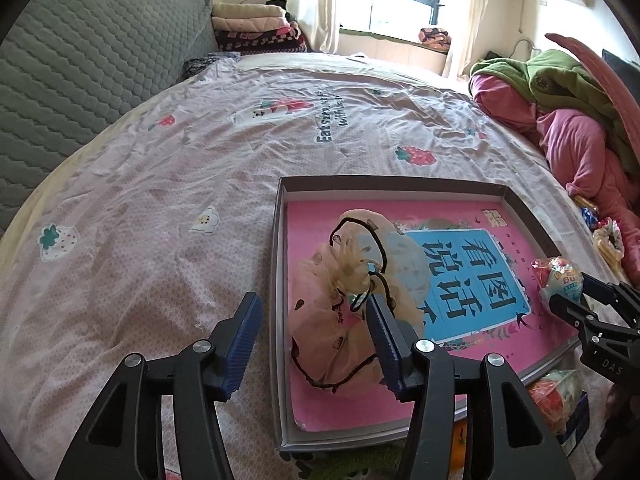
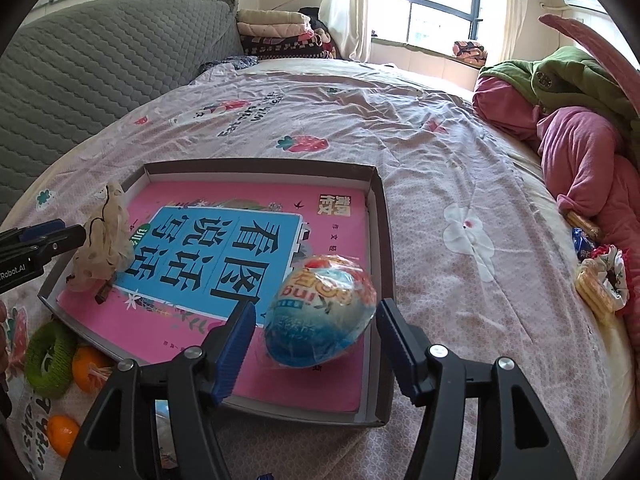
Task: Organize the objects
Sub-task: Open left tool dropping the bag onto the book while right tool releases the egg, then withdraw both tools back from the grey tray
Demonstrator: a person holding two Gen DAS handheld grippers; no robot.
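A shallow grey box lies on the bed with a pink book in it. A beige sheer scrunchie lies on the book at the box's left side. My left gripper is open, its jaws astride the box's left wall and the scrunchie's near part. A wrapped toy egg lies on the book near the right wall. My right gripper is open with the egg between its jaws.
A green scrunchie and oranges lie in front of the box. Another wrapped egg lies near it. Snack packets and a scrunchie lie at the right by a pile of pink and green clothes. A grey headboard stands at left.
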